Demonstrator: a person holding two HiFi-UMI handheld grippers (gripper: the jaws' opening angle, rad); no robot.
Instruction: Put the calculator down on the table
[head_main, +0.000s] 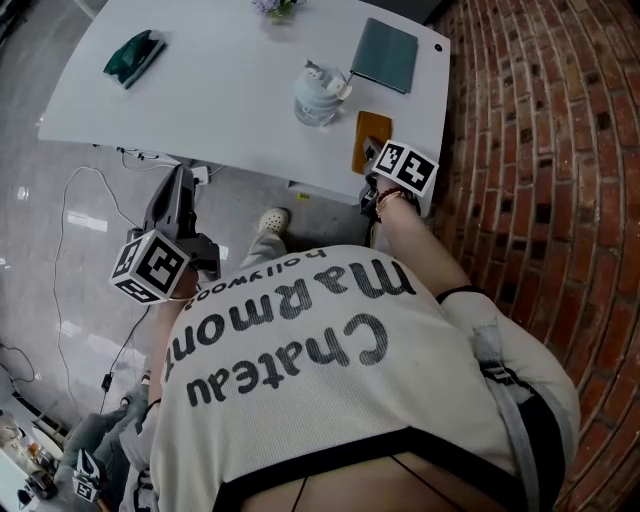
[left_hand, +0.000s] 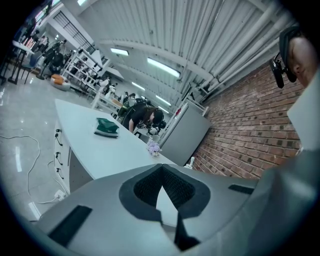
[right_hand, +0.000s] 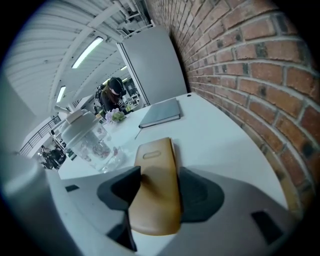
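Note:
A tan-orange calculator hangs over the near right edge of the white table, its back up and an oval recess showing. My right gripper is shut on it; in the right gripper view the calculator sits between the dark pads of the gripper and sticks out forward. Whether it touches the tabletop I cannot tell. My left gripper hangs beside the table over the floor, shut and holding nothing; in the left gripper view its tips meet.
A lidded glass jar stands just left of the calculator. A grey-green notebook lies at the far right, a green cloth at the far left. A brick wall runs along the right. Cables trail on the floor.

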